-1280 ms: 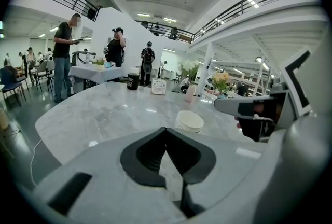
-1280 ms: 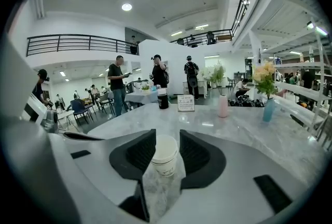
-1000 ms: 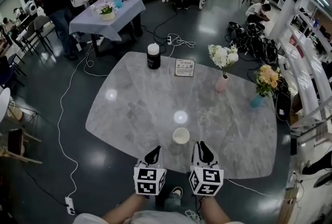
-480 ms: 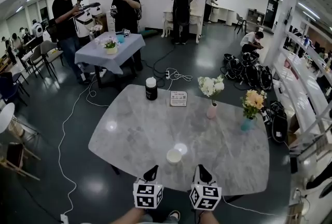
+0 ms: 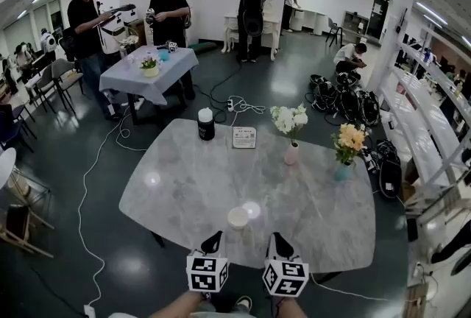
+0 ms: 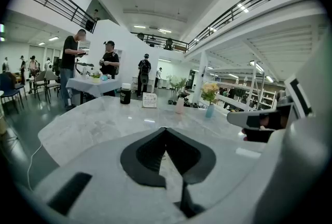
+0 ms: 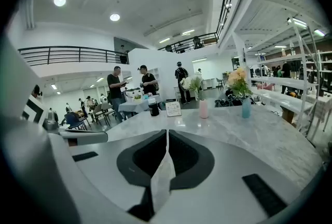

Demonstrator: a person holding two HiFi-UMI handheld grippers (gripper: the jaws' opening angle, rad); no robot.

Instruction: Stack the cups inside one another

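Both grippers clenched and empty, cup on the counter ahead of them.
In the head view the left gripper (image 5: 213, 242) and right gripper (image 5: 278, 244) sit side by side at the lower centre of the frame, over the near edge of the grey marble counter (image 5: 184, 184). Each gripper's own view shows its jaws pressed together at the tips with nothing between them. The white cup (image 5: 238, 218) stands just above them in the frame, apart from both; whether another cup is nested in it cannot be told. At the upper part of the counter are a black jar (image 5: 206, 124) with a white lid, a small sign (image 5: 244, 137), a pink vase (image 5: 291, 154) and a blue vase (image 5: 342, 171), both with flowers.
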